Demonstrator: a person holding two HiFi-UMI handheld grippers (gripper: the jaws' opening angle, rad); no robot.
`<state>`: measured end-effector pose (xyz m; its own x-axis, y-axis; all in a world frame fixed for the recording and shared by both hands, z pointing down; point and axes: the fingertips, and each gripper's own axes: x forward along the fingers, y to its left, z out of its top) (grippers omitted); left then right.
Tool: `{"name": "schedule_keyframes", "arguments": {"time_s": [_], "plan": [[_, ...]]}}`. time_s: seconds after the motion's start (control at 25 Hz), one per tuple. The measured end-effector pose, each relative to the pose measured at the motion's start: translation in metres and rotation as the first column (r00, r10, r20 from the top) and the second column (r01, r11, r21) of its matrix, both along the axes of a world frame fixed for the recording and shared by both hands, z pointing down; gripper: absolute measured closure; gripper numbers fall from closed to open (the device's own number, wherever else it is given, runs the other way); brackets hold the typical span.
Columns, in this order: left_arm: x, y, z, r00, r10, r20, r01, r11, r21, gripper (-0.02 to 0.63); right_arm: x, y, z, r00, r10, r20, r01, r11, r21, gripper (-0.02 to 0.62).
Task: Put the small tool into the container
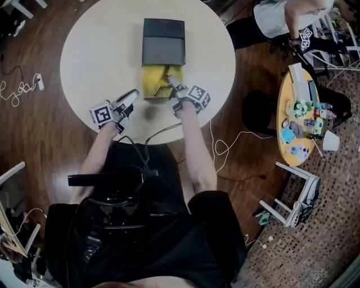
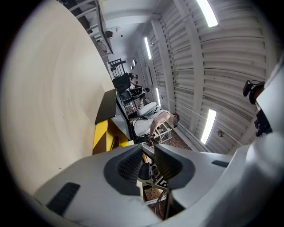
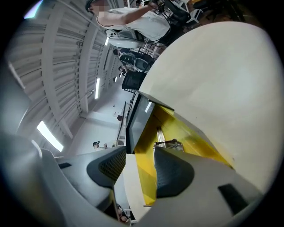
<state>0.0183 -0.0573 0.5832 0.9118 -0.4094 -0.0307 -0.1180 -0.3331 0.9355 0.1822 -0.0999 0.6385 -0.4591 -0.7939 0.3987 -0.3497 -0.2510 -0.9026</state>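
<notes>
On the round cream table (image 1: 95,50) stands a container: a yellow tray (image 1: 153,84) with its dark lid (image 1: 163,42) swung open behind it. A small metal tool (image 3: 167,143) lies in the yellow tray (image 3: 195,144), just past my right gripper's fingertips. My right gripper (image 1: 173,84) hovers at the tray's near right corner, tilted down, jaws open (image 3: 140,155) and nothing between the pads. My left gripper (image 1: 130,98) rests level over the table, left of the tray (image 2: 101,133). Its jaws (image 2: 147,153) stand a narrow gap apart and hold nothing.
A smaller round table (image 1: 292,101) crowded with small colourful items stands to the right. A person (image 1: 281,17) sits at the top right. A white cable (image 1: 225,146) loops over the wooden floor, and white frames (image 1: 292,202) stand at the lower right.
</notes>
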Motion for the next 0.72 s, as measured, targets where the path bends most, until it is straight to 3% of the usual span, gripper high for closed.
{"name": "schedule_keyframes", "arguments": {"time_s": [0.12, 0.32, 0.48, 0.56, 0.6, 0.64, 0.68, 0.72], "plan": [[0.001, 0.001, -0.002, 1.000, -0.001, 0.002, 0.001, 1.000, 0.008, 0.514, -0.011, -0.009, 0.000, 0.997, -0.071, -0.034, 0.071, 0.997, -0.018, 0.384], [-0.003, 0.001, 0.001, 1.000, -0.018, 0.012, 0.018, 1.000, 0.010, 0.514, -0.002, 0.003, 0.013, 0.950, -0.175, -0.258, 0.141, 0.979, -0.145, 0.382], [-0.006, 0.000, -0.001, 1.000, -0.028, 0.005, 0.028, 1.000, 0.009, 0.514, -0.004, 0.000, -0.002, 0.952, -0.166, -0.257, 0.157, 0.986, -0.055, 0.375], [-0.004, 0.000, -0.001, 1.000, -0.024, 0.003, 0.024, 1.000, 0.007, 0.514, -0.010, -0.002, -0.003, 0.944, -0.206, -0.257, 0.206, 0.978, -0.025, 0.373], [-0.003, 0.001, 0.000, 1.000, -0.020, 0.004, 0.020, 1.000, 0.004, 0.514, -0.013, -0.002, -0.001, 0.921, -0.252, -0.298, 0.255, 0.967, -0.031, 0.371], [-0.001, 0.002, 0.000, 1.000, -0.018, 0.004, 0.018, 1.000, 0.000, 0.514, -0.015, -0.001, 0.002, 0.871, -0.316, -0.376, 0.319, 0.946, -0.055, 0.371], [0.000, 0.003, 0.000, 1.000, -0.015, 0.004, 0.015, 1.000, -0.002, 0.514, -0.016, 0.000, 0.005, 0.786, -0.386, -0.483, 0.391, 0.915, -0.096, 0.371], [0.001, 0.004, 0.000, 1.000, -0.014, 0.006, 0.014, 1.000, -0.001, 0.514, -0.016, 0.000, 0.008, 0.668, -0.447, -0.595, 0.457, 0.878, -0.146, 0.371]]}}
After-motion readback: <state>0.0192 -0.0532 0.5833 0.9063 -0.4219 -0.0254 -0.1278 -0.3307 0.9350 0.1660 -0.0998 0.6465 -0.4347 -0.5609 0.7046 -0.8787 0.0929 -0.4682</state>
